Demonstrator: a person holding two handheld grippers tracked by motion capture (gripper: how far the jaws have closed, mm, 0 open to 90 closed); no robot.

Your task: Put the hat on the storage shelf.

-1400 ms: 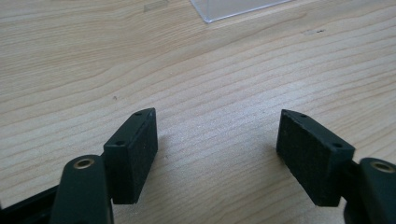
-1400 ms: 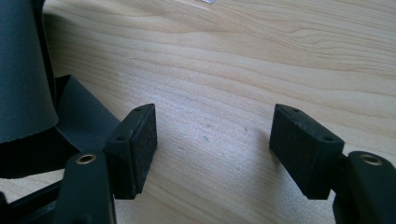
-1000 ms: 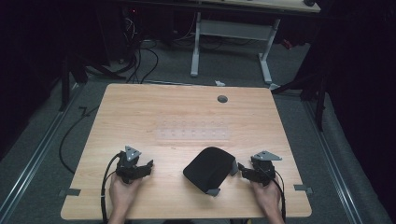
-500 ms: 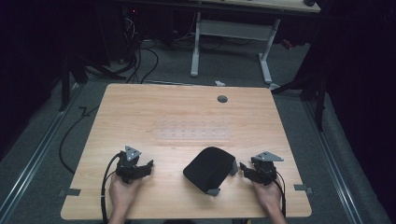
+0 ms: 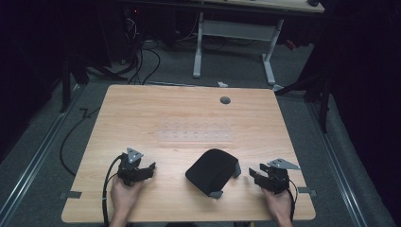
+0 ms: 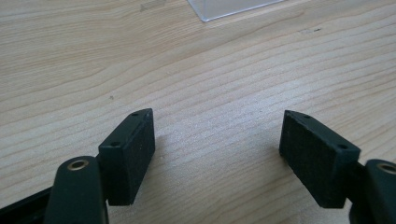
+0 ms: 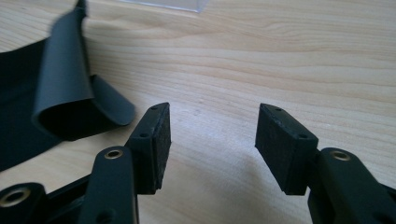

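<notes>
From above, my left tool (image 5: 137,169) rests wide on the counter (image 5: 142,118); my right tool (image 5: 265,178) sits just right of the folded black mat (image 5: 210,171). Left view: jaws wide, bare wood between. Right view: jaws have just been narrowing, nothing between, the mat's curled edge (image 7: 70,84) beside them, probably my next grip.

Wooden table (image 5: 142,113): black folded sheet (image 5: 210,170), clear plastic strip (image 5: 195,135), grey disc (image 5: 225,100).
</notes>
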